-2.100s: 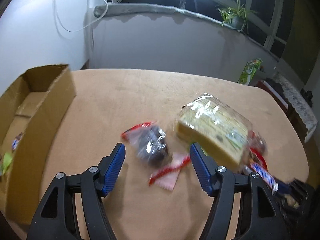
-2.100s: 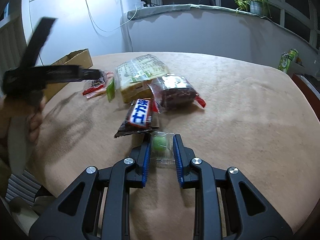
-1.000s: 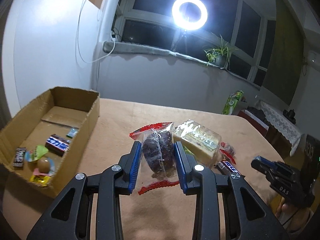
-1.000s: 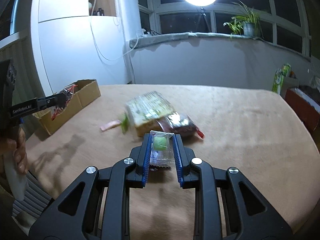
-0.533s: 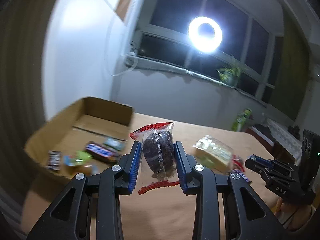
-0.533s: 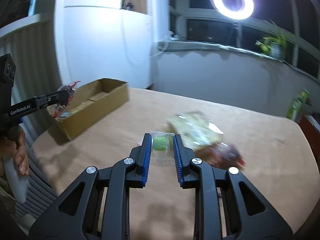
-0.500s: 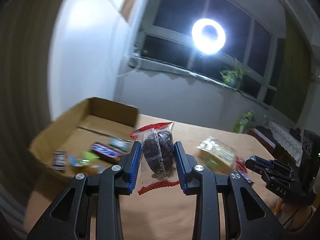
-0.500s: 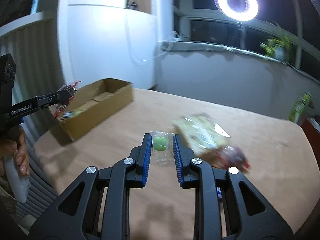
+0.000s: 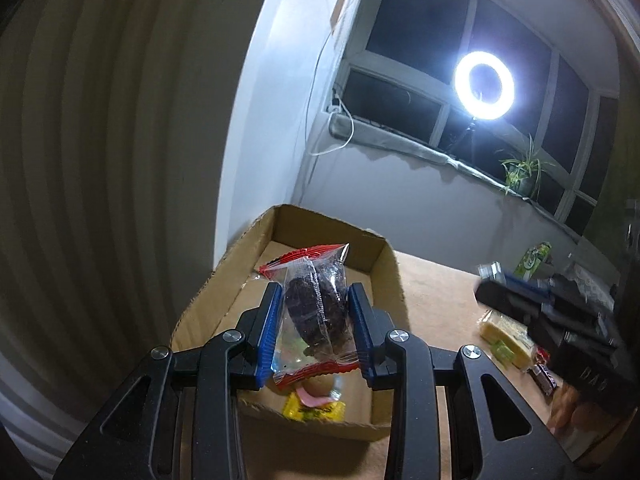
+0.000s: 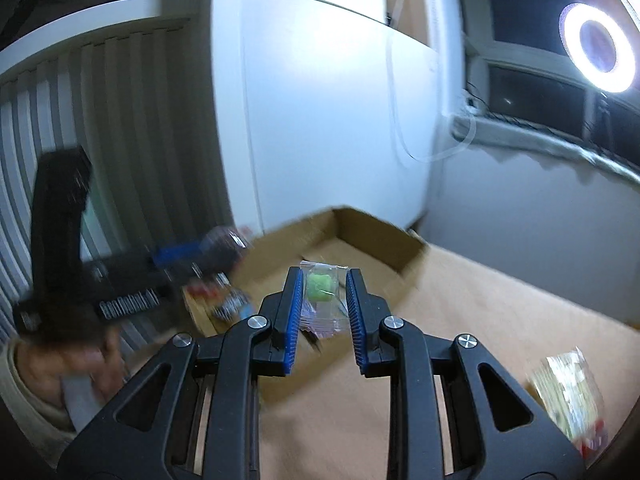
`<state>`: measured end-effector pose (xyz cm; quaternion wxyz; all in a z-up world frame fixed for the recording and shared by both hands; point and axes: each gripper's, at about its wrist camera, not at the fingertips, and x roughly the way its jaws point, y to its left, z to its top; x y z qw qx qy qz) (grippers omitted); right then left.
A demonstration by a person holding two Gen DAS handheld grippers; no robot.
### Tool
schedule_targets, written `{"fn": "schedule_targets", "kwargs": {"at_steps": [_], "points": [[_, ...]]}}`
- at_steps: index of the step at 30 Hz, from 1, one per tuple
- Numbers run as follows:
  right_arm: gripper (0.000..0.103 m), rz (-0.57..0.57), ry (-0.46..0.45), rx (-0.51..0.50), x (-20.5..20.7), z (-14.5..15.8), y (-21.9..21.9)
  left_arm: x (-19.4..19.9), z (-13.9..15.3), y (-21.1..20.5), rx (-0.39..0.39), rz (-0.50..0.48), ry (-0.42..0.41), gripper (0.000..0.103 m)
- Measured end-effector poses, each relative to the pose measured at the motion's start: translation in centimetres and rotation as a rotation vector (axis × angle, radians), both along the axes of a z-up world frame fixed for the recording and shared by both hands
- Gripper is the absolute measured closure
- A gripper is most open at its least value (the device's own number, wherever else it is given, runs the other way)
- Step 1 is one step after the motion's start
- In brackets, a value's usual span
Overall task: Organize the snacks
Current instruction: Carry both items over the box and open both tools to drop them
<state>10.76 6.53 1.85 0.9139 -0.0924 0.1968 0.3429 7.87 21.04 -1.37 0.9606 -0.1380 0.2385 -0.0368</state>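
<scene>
My left gripper [image 9: 314, 320] is shut on a clear, red-edged packet with a dark cake [image 9: 316, 312] and holds it above the open cardboard box [image 9: 384, 264]. Yellow and pink snacks [image 9: 316, 406] lie in the box below it. My right gripper [image 10: 322, 300] is shut on a small clear packet with a green candy [image 10: 319, 286], in the air near the same box [image 10: 360, 232]. The left gripper also shows, blurred, in the right wrist view [image 10: 188, 256]. The right gripper also shows in the left wrist view [image 9: 508, 292].
A pale bread packet [image 9: 508, 336] and a dark bar [image 9: 542, 376] lie on the tan table [image 9: 440, 300] to the right. The bread packet also shows in the right wrist view [image 10: 568, 384]. A white wall and cabinet stand behind the box. A ring light [image 9: 484, 86] shines by the window.
Both grippers have swung left toward the box, each still holding its packet. The left one is now over the box's inside. The right one has come close to the box.
</scene>
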Motion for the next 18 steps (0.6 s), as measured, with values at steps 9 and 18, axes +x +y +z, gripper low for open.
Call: {"fn": "schedule_targets", "kwargs": {"at_steps": [9, 18], "points": [[0.055, 0.033, 0.009, -0.036, 2.6, -0.3, 3.6, 0.4, -1.8, 1.3, -0.010, 0.025, 0.056, 0.063], [0.030, -0.106, -0.028, -0.049, -1.6, -2.5, -0.9, -2.5, -1.7, 2.9, -0.047, 0.081, 0.030, 0.052]]}}
